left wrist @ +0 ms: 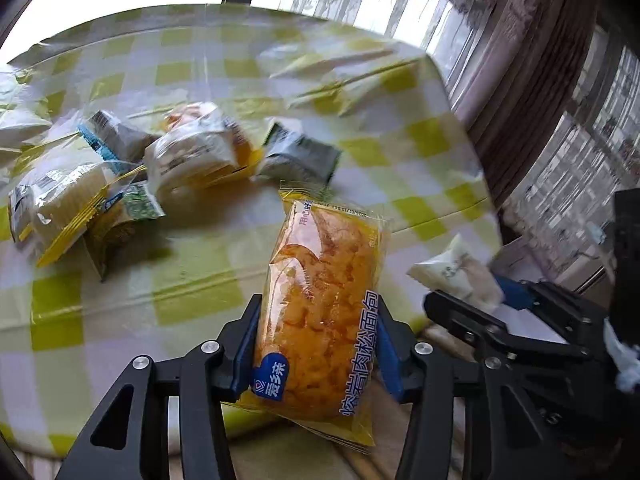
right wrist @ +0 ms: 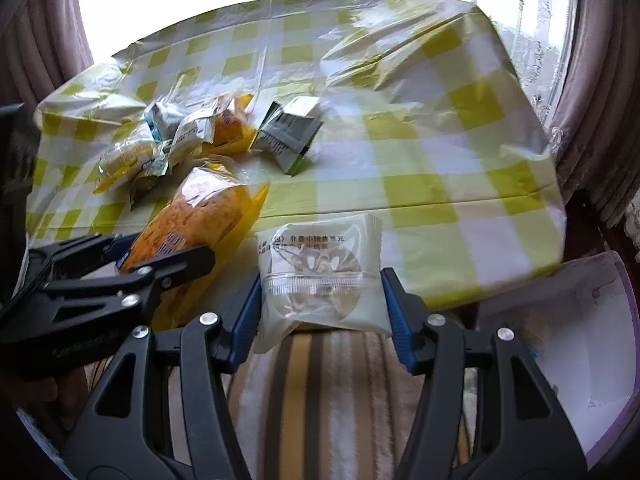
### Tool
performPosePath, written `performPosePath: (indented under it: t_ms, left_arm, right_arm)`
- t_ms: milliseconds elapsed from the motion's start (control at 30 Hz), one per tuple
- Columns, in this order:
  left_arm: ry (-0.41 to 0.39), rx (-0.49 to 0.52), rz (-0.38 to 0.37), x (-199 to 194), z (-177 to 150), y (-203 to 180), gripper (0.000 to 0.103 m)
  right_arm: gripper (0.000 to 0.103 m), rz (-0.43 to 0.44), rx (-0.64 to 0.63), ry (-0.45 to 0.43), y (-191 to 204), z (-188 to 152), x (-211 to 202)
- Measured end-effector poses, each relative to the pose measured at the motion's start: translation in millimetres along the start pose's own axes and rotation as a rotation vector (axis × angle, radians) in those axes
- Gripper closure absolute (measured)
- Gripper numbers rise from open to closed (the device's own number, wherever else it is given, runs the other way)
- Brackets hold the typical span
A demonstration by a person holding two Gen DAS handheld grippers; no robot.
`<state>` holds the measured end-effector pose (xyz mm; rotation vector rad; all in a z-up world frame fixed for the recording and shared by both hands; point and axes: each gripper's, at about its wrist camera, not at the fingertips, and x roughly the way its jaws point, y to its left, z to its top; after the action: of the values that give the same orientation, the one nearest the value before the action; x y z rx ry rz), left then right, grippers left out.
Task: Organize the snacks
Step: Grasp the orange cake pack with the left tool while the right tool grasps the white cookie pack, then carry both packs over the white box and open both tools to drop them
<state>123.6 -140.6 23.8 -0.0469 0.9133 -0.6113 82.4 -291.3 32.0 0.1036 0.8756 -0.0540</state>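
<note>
Between my left jaws [left wrist: 316, 344] sits an orange bread packet [left wrist: 320, 312], gripped across its width by the blue pads, which press into both long sides. The packet stands nearly upright in the left wrist view, its blue-and-white label at the bottom and its yellow sealed edge pointing toward the worktop [left wrist: 420, 152]. It is lifted clear of the checked green-and-white cloth, at the near edge.

My right jaws [right wrist: 322, 300] are closed on a white cake packet [right wrist: 320, 276], pads against its left and right sides. A clear tray with a swirled brown-and-cream cake shows through the wrapper, with small printed text above it. This packet hangs just off the near edge of the worktop, above a striped fabric [right wrist: 320, 392]. From the left wrist camera I see the same white packet at the tips of my right jaws, blurred.

My two loads are just beside each other, the orange one to the left of the white one.

Farther back on the cloth, toward the left, lies a loose pile of snacks [right wrist: 176, 140]: yellow-wrapped cakes, a white-and-orange packet and small blue-edged sachets, overlapping one another. A grey-green packet [right wrist: 290, 132] lies just right of that pile. Low on the right, beside the worktop, stands a white box [right wrist: 580, 340] with a lilac rim.
</note>
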Motion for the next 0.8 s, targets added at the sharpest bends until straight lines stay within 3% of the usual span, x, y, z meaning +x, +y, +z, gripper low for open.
performPosePath:
  t_ms: [467, 800]
  left_arm:
    - [-0.035, 0.049, -0.080, -2, -7, -81, 0.052]
    - [-0.002, 0.088, -0.140, 20, -4, -131, 0.052]
  right_arm:
    - [0.043, -0.050, 0.103, -0.050, -66, -13, -34]
    - [0.043, -0.173, 0.169, -0.063, -124, -28, -43]
